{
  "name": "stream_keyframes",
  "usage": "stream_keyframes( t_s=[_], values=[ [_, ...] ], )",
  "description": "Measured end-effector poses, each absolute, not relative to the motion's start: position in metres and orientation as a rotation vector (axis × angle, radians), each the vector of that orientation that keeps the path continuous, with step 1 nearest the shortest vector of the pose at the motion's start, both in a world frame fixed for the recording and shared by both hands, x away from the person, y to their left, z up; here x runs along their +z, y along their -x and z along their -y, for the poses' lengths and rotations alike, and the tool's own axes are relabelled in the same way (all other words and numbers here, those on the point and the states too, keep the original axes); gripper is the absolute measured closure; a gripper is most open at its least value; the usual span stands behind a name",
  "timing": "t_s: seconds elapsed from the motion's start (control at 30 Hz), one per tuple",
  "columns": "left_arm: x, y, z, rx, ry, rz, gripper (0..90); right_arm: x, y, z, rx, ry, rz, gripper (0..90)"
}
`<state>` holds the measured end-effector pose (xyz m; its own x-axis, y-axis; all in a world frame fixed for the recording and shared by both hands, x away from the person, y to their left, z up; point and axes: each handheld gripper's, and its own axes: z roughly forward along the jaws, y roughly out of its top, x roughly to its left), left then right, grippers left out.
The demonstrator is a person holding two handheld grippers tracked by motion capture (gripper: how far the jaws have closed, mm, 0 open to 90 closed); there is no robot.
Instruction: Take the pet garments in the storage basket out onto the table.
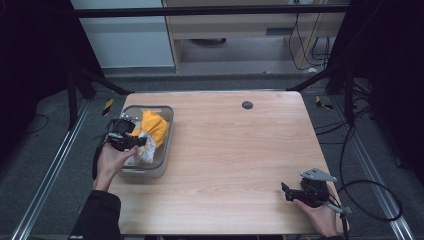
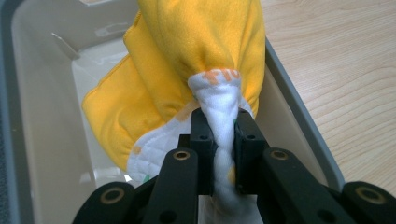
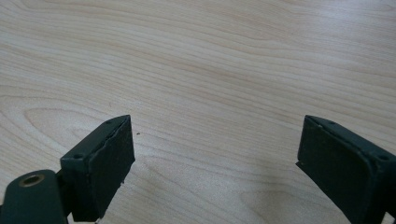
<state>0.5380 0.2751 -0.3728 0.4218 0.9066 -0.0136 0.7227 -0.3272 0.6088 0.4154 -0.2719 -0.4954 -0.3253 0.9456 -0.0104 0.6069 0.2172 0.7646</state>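
A yellow and white cloth (image 1: 152,128) with orange print lies bunched inside a grey plastic bin (image 1: 165,159) at the table's left side. My left gripper (image 1: 136,141) hangs over the bin, shut on a white fold of the cloth (image 2: 223,122), which is squeezed between both jaws; the yellow part (image 2: 196,51) bulges beyond them. Low over bare wood near the table's front right corner, my right gripper (image 1: 286,190) stands open, jaws wide apart, nothing between them (image 3: 215,154).
The wooden table (image 1: 235,150) has a small dark round cap (image 1: 247,105) near its far edge. The bin's right wall (image 2: 299,112) runs beside the cloth. A cable (image 1: 370,200) loops off the table's right side. Black frame posts stand at the far corners.
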Motion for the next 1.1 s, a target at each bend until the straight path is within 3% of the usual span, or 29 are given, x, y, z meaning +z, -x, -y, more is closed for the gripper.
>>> stream_keyframes(
  t_s=[0.6,1.1],
  values=[
    [-0.336,-0.515,-0.287,0.488,-2.122,-1.294,80.8,-0.496,-0.416,0.270,0.914,-1.431,-2.007,10.7],
    [-0.312,-0.503,-0.270,0.460,-2.141,-1.188,80.9,-0.496,-0.415,0.271,0.915,-1.430,-2.004,10.6]
  ],
)
